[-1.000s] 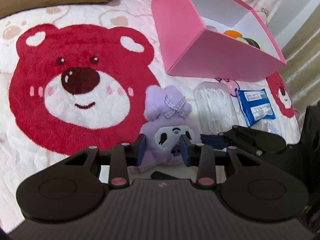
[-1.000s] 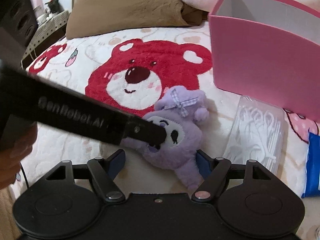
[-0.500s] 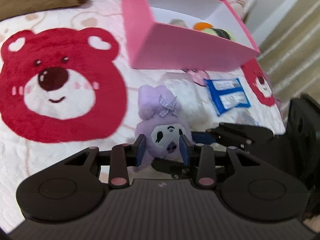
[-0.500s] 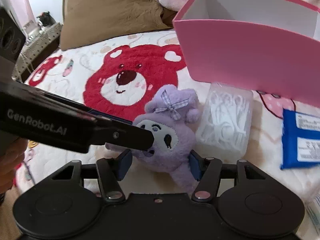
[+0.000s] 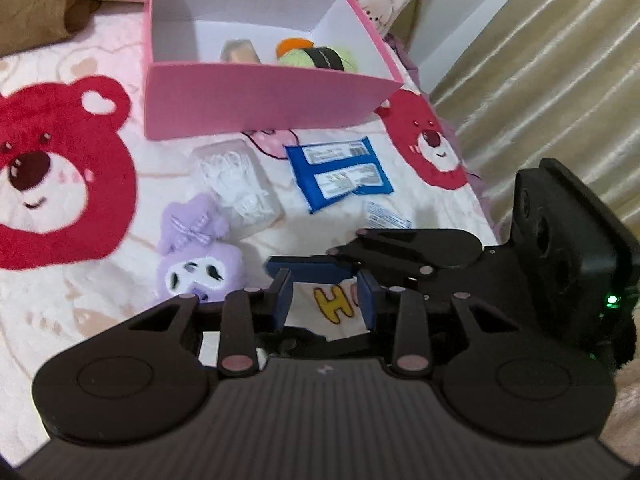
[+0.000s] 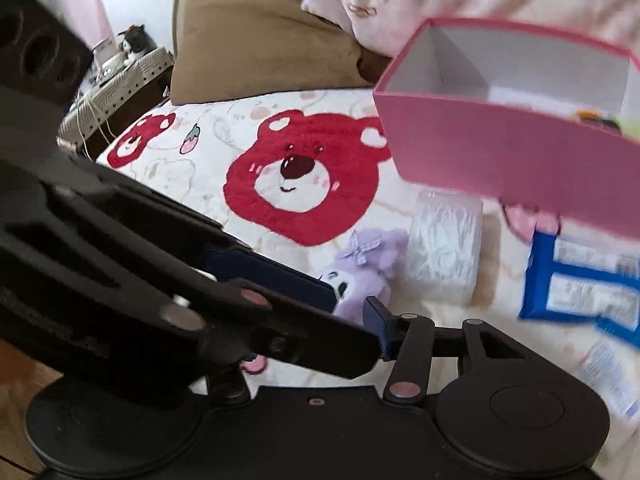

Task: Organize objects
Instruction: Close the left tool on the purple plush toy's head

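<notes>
A purple plush toy lies on the bear-print blanket, also in the right wrist view. My left gripper is open and empty, just right of the plush. My right gripper is open; the left gripper crosses in front and hides its left finger. The plush lies just beyond its fingertips, not held. The open pink box stands behind and holds an orange-and-green toy and a tan item; its pink wall also shows in the right wrist view.
A clear plastic box of white picks and a blue packet lie in front of the pink box. A small white sachet lies near the right gripper's body. Brown pillow at the back; curtain on the right.
My left gripper let go of the plush and swung right. The plush now lies on the blanket left of its fingers. Both views rose and turned toward the pink box.
</notes>
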`<action>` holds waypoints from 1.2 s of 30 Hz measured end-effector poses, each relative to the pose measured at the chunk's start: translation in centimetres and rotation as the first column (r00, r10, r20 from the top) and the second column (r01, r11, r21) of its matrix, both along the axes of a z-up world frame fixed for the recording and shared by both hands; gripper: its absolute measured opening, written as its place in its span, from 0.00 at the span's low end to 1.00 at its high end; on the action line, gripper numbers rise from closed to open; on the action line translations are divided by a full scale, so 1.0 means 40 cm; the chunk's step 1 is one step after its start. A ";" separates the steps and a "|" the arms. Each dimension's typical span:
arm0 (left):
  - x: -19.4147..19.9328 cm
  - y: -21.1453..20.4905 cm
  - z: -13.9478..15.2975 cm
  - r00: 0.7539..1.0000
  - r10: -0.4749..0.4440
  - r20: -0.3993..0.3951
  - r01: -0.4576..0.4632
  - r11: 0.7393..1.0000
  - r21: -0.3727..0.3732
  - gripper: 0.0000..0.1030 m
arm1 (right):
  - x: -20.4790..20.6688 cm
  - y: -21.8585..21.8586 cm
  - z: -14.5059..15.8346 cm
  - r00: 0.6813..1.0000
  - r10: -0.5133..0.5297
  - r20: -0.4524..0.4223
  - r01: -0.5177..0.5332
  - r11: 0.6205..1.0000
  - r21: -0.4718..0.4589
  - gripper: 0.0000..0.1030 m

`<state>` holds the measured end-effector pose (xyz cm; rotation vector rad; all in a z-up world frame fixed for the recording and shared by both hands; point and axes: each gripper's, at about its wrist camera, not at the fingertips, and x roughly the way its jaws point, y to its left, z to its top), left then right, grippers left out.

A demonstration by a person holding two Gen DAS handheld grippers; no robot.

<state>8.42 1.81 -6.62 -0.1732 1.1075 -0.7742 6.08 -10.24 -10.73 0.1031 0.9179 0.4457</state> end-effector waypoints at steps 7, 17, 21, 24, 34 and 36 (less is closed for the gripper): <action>0.056 0.033 -0.067 0.996 0.072 0.053 -0.078 0.991 0.113 0.37 | 0.019 -0.033 -0.047 0.998 -0.059 -0.037 0.058 0.998 -0.014 0.68; 0.104 0.040 -0.188 0.994 0.091 -0.058 -0.077 0.973 0.217 0.62 | 0.011 0.000 -0.070 0.999 0.018 -0.028 -0.019 0.998 -0.057 0.74; 0.108 0.035 -0.211 0.988 0.102 -0.117 -0.082 0.983 0.167 0.49 | 0.019 0.030 -0.085 0.998 0.060 -0.025 -0.062 0.994 -0.088 0.74; 0.099 0.020 -0.204 0.987 0.108 -0.117 -0.086 0.980 0.177 0.44 | 0.045 0.031 -0.132 0.996 0.010 -0.084 -0.017 0.997 -0.075 0.75; 0.085 0.020 -0.129 0.987 0.131 -0.090 -0.116 0.982 0.151 0.38 | 0.045 0.001 -0.120 0.994 -0.027 -0.108 0.026 1.000 -0.010 0.59; 0.078 0.020 -0.102 0.988 0.129 -0.081 -0.118 0.985 0.126 0.37 | 0.038 -0.006 -0.092 0.995 -0.031 -0.099 0.029 0.999 -0.014 0.58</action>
